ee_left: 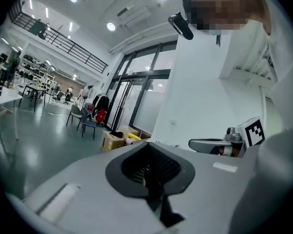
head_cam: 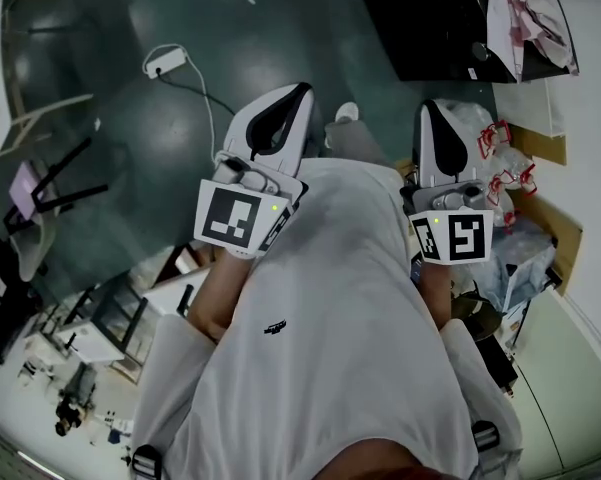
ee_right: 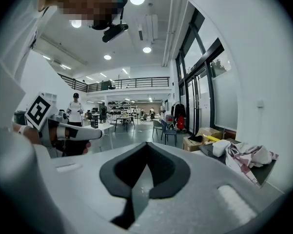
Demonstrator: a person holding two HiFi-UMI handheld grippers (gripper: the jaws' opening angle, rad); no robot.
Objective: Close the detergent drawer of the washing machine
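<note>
Left gripper, right gripper closed, green floor

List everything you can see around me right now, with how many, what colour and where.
power strip: one, white, on the floor ahead left
black surface: one, ahead right
cloth: one, white and pink, on the black surface
cardboard boxes: several, brown, by the glass wall
chairs: two, one blue, near the glass wall
washing machine: none in view
shirt: one, white, on the person
left gripper: one, grey, shut, empty, at the chest
right gripper: one, grey, shut, empty, at the chest
</note>
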